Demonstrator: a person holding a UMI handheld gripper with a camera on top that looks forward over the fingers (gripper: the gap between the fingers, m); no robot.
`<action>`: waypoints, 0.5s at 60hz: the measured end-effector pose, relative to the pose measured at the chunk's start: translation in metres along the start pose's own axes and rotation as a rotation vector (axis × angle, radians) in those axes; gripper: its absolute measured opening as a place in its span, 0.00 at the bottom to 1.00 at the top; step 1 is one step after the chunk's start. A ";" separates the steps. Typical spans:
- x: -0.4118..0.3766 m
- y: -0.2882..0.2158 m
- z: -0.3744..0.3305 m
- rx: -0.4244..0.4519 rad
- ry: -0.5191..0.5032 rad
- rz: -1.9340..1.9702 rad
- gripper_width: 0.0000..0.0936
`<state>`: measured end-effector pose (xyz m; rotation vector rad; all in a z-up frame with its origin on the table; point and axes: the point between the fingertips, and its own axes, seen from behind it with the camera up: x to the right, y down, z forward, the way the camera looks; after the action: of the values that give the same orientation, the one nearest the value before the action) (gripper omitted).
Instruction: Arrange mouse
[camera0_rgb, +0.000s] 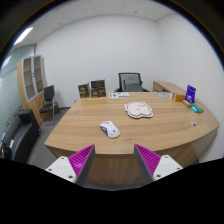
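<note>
A white computer mouse (109, 128) lies on the wooden conference table (70, 128), left of the table's middle, well beyond my fingers. A pale mouse mat (137, 109) with a pink pattern lies further back, to the right of the mouse. My gripper (114, 160) is open and empty, raised off the near edge of the table, its two magenta pads (80, 158) spread wide. The mouse stands ahead of the gap between the fingers, slightly towards the left finger.
A purple box (190, 94) and a small teal item (196, 108) stand at the table's far right. Papers (119, 95) lie at the far edge. Office chairs (130, 82) stand behind the table and at the left side (48, 97). A shelf (33, 75) is on the left wall.
</note>
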<state>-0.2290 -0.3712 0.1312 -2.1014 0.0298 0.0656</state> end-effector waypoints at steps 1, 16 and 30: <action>-0.001 0.000 0.003 0.002 0.003 0.007 0.86; -0.018 0.016 0.046 -0.045 0.020 0.067 0.90; 0.025 0.031 0.099 -0.069 0.083 0.014 0.90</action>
<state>-0.2091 -0.3017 0.0533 -2.1716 0.0936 -0.0119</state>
